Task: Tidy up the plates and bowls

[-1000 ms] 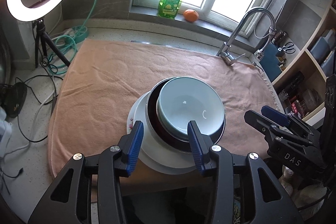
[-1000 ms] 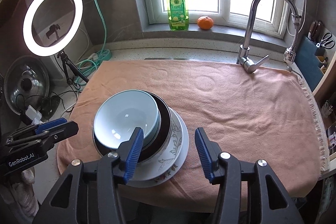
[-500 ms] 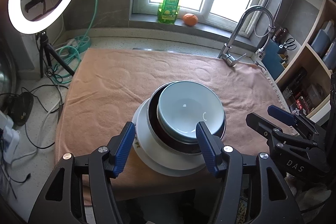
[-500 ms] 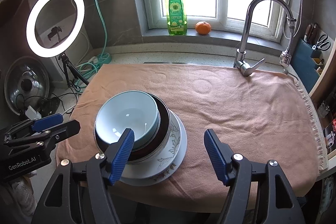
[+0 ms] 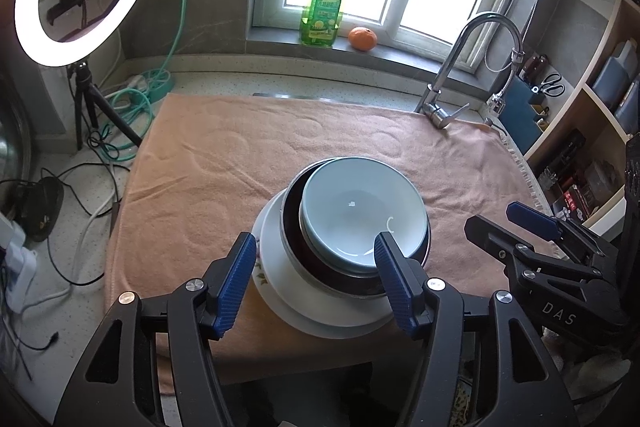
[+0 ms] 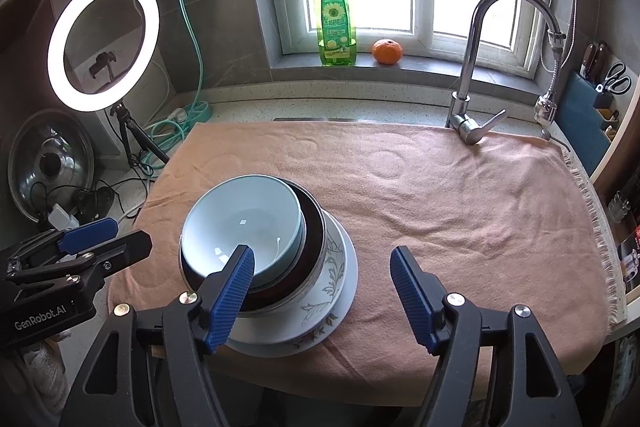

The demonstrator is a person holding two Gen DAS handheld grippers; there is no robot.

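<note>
A light blue bowl [image 5: 362,213] sits nested in a dark bowl with a metal rim [image 5: 320,267], and that pair rests on a white floral plate [image 6: 320,301]. The whole stack stands on the peach towel [image 5: 224,171] that covers the bench, low and centre in the left wrist view and lower left in the right wrist view.

The left claw [image 5: 316,281] stands wide, its blue pads on either side of the stack's near edge but not pressing on it; nothing is held. The right claw [image 6: 322,293] is likewise wide and empty, with its left pad in front of the blue bowl and its right pad over bare towel.

Judging from this, the sorting looks essentially done: every dish in view is gathered into one pile, largest at the bottom, and no loose plate or bowl lies elsewhere on the towel. Whether the stack has yet to be carried somewhere cannot be told.

Further out, a chrome faucet [image 6: 480,67] rises at the upper right, a green dish soap bottle [image 6: 335,23] and an orange [image 6: 387,51] sit on the windowsill at top centre, and a ring light [image 6: 103,43] glows at the upper left.
</note>
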